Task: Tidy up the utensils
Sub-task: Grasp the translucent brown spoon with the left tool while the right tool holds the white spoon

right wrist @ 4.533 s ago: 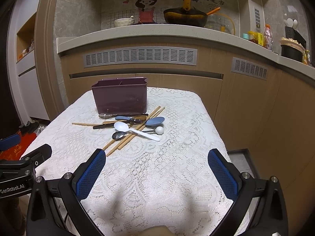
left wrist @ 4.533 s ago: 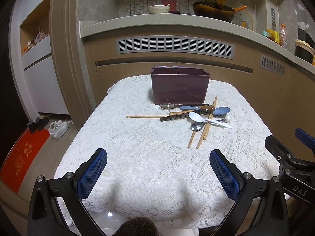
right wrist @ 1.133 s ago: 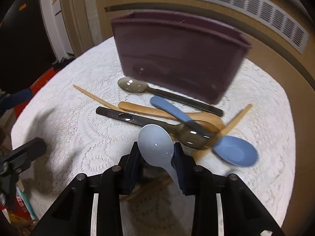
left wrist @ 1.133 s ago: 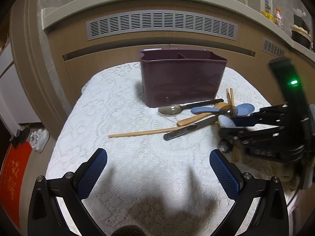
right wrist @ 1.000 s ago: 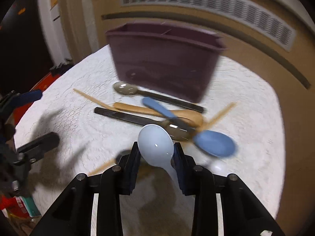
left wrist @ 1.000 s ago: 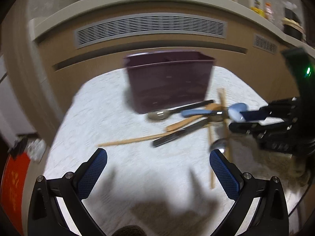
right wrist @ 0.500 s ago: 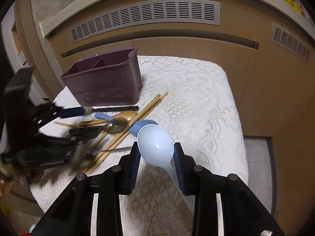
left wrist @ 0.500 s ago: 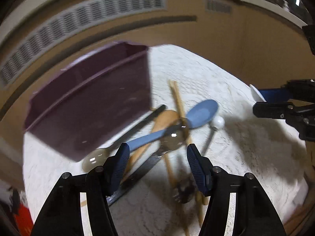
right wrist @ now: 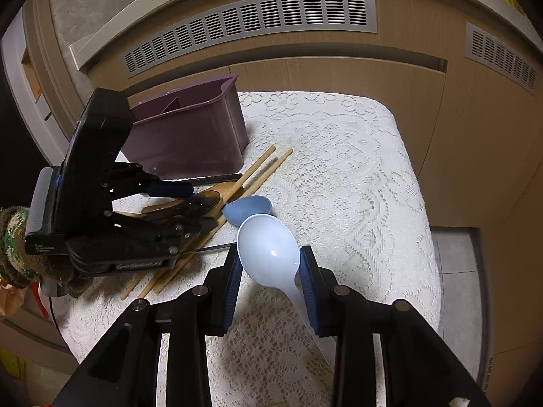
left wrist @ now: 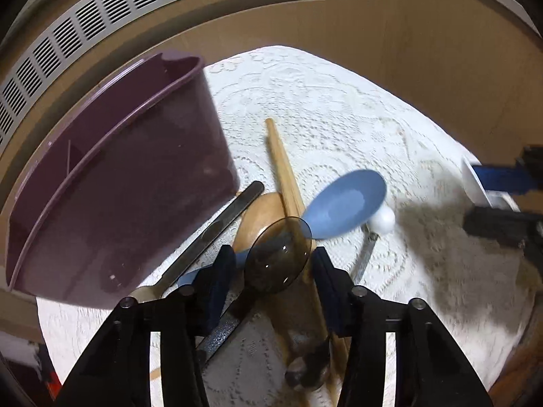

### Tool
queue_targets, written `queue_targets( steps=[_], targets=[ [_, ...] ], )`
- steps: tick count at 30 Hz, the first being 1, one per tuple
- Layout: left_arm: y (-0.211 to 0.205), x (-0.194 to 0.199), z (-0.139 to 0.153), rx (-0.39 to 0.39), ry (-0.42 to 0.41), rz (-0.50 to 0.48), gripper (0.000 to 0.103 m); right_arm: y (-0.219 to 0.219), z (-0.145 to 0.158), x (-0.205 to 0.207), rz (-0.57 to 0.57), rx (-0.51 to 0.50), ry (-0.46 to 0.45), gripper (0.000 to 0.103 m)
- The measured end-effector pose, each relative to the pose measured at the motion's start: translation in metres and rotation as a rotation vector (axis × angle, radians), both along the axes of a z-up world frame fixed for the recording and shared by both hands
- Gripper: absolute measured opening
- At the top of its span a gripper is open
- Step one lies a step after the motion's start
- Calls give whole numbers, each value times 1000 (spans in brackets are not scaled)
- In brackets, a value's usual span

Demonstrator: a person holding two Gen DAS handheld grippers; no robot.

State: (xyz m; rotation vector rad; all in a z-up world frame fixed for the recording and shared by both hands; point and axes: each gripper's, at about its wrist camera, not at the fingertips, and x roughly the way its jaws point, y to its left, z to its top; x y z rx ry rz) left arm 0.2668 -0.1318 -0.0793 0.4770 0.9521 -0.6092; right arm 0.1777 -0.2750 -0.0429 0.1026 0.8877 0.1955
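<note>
A purple caddy [left wrist: 118, 186] [right wrist: 190, 139] stands on the lace-covered table [right wrist: 339, 169]. In front of it lies a pile: a blue spoon [left wrist: 342, 207] [right wrist: 249, 212], wooden chopsticks [left wrist: 281, 166] [right wrist: 264, 166], a wooden spoon [left wrist: 258, 213] and a dark translucent spoon [left wrist: 278, 254]. My left gripper [left wrist: 273, 274] [right wrist: 195, 208] points down into the pile. Its jaws are closing, with the dark spoon's bowl between the pads and a small gap still showing. My right gripper [right wrist: 269, 264] [left wrist: 502, 200] hovers off to the right, shut on a white spoon [right wrist: 268, 251] [left wrist: 475, 183].
A metal spoon with a white ball end [left wrist: 383, 218] lies beside the blue spoon. Wooden cabinet fronts with vent grilles [right wrist: 251, 23] rise right behind the table. The floor [right wrist: 454, 261] drops off past the table's right edge. A knitted sleeve [right wrist: 13, 247] holds the left gripper.
My left gripper has swung in over the pile and tilted down, and its jaws have narrowed around the dark spoon's bowl. The right gripper drew back right with the white spoon, then held still.
</note>
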Motion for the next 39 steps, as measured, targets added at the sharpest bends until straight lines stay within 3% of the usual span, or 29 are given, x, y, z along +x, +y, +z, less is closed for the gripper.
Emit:
queue_targets(
  steps=[3, 12, 15, 21, 25, 27, 29, 31, 33, 39],
  targets=[
    [5, 1, 2, -23, -2, 70, 22, 2, 0, -3, 2, 4, 4, 32],
    [66, -45, 32, -270, -11, 229, 20, 21, 14, -22, 66, 39, -2, 32],
    [86, -63, 43, -381, -10, 294, 10, 31, 18, -25, 83, 52, 3, 32],
    [130, -88, 55, -541, -27, 400, 5, 51, 23, -29, 113, 83, 23, 32],
    [148, -89, 57, -558, -30, 426, 4, 59, 30, -30, 119, 71, 13, 31],
    [152, -85, 54, -554, 23, 419, 7, 61, 32, -32, 115, 61, 7, 32],
    [149, -83, 45, -504, 98, 398, 12, 63, 29, -34, 111, 39, 7, 31],
    [139, -81, 31, -416, 118, 421, 31, 66, 23, -36, 104, 5, 11, 31],
    [130, -80, 17, -378, 154, 428, 40, 68, 18, -37, 100, -10, 19, 31],
    [109, -68, -7, -301, 181, 446, 43, 67, 10, -43, 105, -6, 36, 32]
  ],
)
